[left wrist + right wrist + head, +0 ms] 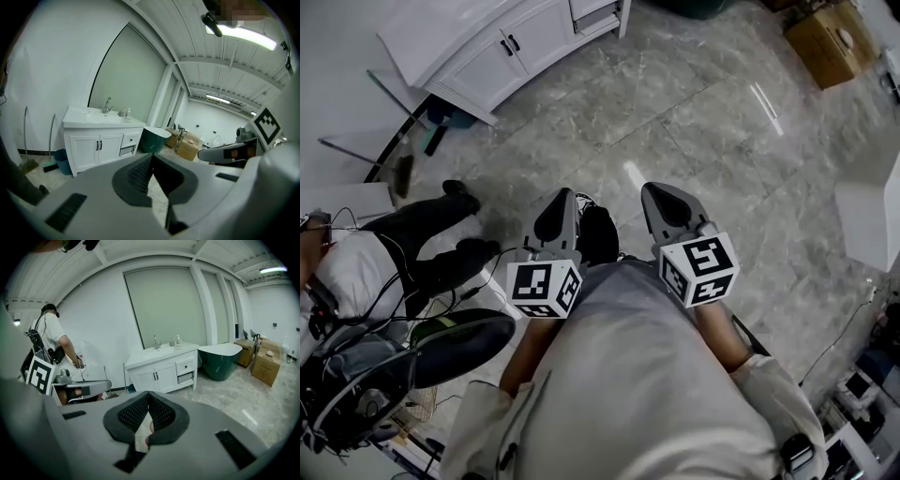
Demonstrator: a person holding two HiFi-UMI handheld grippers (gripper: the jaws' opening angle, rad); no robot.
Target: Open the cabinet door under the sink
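Observation:
The white sink cabinet (502, 42) stands far off at the top left of the head view. Its two doors (508, 58) are closed, with black handles at the middle. In the left gripper view the cabinet (96, 147) has a faucet (108, 104) on top; in the right gripper view the cabinet (161, 373) sits past the jaws. My left gripper (558, 217) and right gripper (670, 208) are held side by side over the marble floor, well short of the cabinet. Both are shut with nothing between the jaws, as the left gripper (151, 157) and right gripper (148, 394) show in their own views.
A dark green bathtub (220, 359) stands right of the cabinet, with cardboard boxes (830, 37) beyond it. A blue bin (450, 114) and a broom (403, 173) lie left of the cabinet. A person (356, 272) and a chair (459, 342) are close on my left.

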